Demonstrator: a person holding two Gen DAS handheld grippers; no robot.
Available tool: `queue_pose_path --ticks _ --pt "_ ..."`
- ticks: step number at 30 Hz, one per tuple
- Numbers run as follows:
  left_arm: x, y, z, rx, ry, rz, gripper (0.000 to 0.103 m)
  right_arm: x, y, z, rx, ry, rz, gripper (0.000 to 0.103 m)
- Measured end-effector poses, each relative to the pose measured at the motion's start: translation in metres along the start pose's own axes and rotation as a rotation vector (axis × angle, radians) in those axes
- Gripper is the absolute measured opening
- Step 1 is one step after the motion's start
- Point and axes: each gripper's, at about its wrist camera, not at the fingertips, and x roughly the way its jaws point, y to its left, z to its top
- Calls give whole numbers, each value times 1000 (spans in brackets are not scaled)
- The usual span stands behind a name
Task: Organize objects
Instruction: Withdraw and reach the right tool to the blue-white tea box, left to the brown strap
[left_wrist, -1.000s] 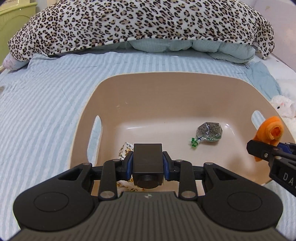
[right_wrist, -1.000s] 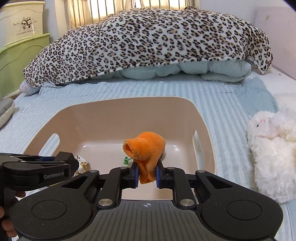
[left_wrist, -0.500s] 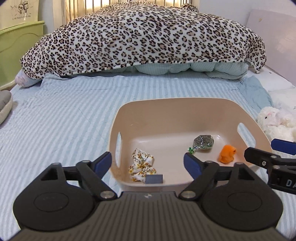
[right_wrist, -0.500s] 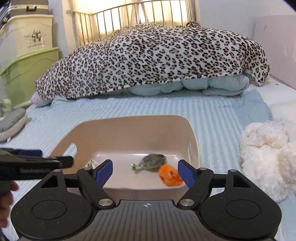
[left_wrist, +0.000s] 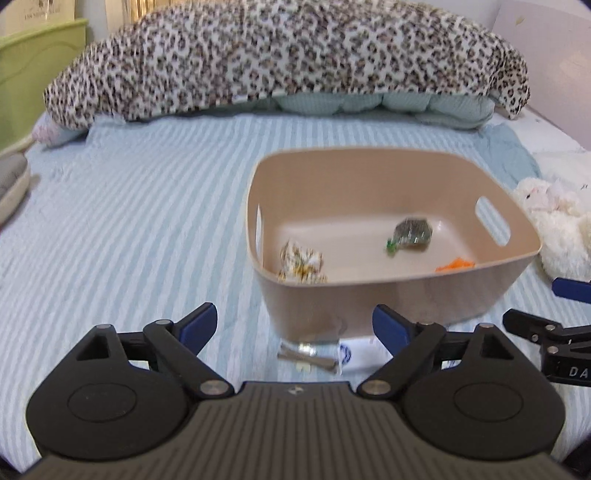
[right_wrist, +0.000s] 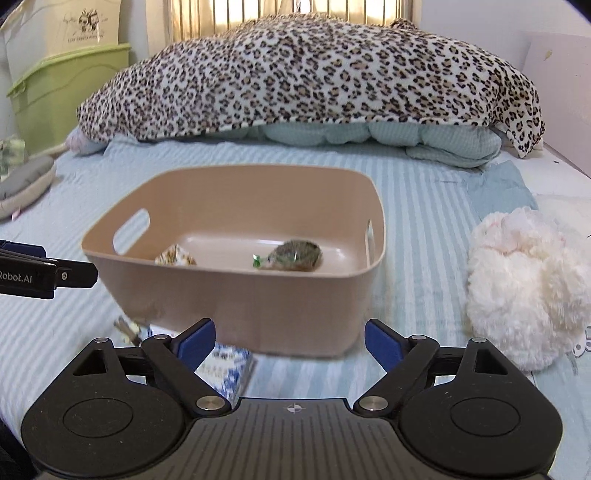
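Note:
A beige basket (left_wrist: 391, 295) (right_wrist: 236, 299) stands on the striped bed. Inside lie a yellow-patterned cloth (left_wrist: 301, 264) (right_wrist: 175, 256), a grey-green wrapped bundle (left_wrist: 412, 232) (right_wrist: 293, 256) and an orange plush piece (left_wrist: 455, 264), which the front wall hides in the right wrist view. My left gripper (left_wrist: 295, 328) is open and empty in front of the basket. My right gripper (right_wrist: 290, 341) is open and empty, also in front of it. A small metal item (left_wrist: 306, 356) (right_wrist: 127, 328) and a blue-white packet (left_wrist: 362, 356) (right_wrist: 227, 367) lie by the basket's near wall.
A white fluffy plush (left_wrist: 554, 225) (right_wrist: 528, 291) lies right of the basket. A leopard-print blanket (left_wrist: 288, 59) (right_wrist: 314, 77) is heaped at the bed's far end. Green storage bins (right_wrist: 62, 92) stand at the far left, with a grey cushion (right_wrist: 26, 184) near them.
Both grippers opened and dropped the dark block and the orange plush piece into the basket. Both then pulled back and lower, bringing the basket's front wall and the items before it into view.

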Motion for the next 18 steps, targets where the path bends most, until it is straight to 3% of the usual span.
queue_pose_path --ticks 12,18 --pt "39 12 -34 68 112 40 91 39 13 -24 -13 141 1 90" --pt "59 15 -41 88 155 17 91 53 21 -30 -28 195 30 91"
